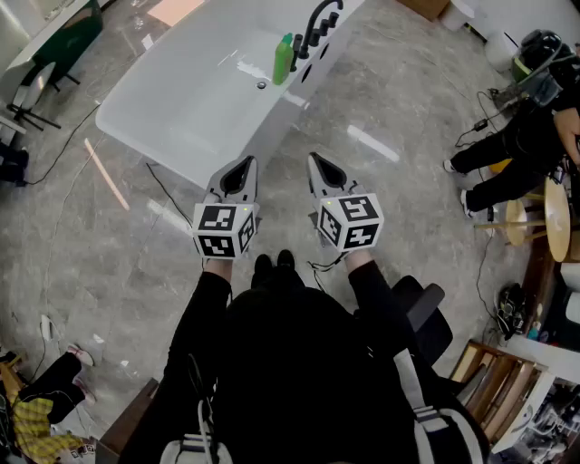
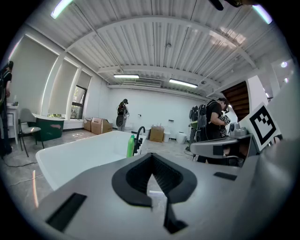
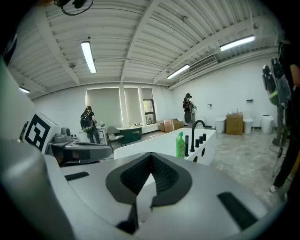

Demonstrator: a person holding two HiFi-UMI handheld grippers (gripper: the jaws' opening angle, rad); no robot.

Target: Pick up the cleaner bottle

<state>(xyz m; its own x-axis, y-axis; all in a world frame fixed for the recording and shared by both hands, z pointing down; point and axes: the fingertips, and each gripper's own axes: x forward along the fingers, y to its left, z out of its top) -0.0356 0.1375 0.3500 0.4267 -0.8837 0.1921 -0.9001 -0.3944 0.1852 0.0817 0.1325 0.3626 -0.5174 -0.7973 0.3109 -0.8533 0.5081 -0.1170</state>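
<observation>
A person in dark clothes [image 1: 290,362] stands nearest, holding both grippers out over the grey marble floor [image 1: 399,100]. The left gripper [image 1: 246,165] has its jaws pressed together with nothing between them. The right gripper [image 1: 315,161] is likewise closed and empty. Beyond them stands a white bathtub [image 1: 181,100]. The green cleaner bottle [image 1: 284,59] stands upright on the tub's far right rim, just left of the black tap [image 1: 319,22], well apart from both grippers.
</observation>
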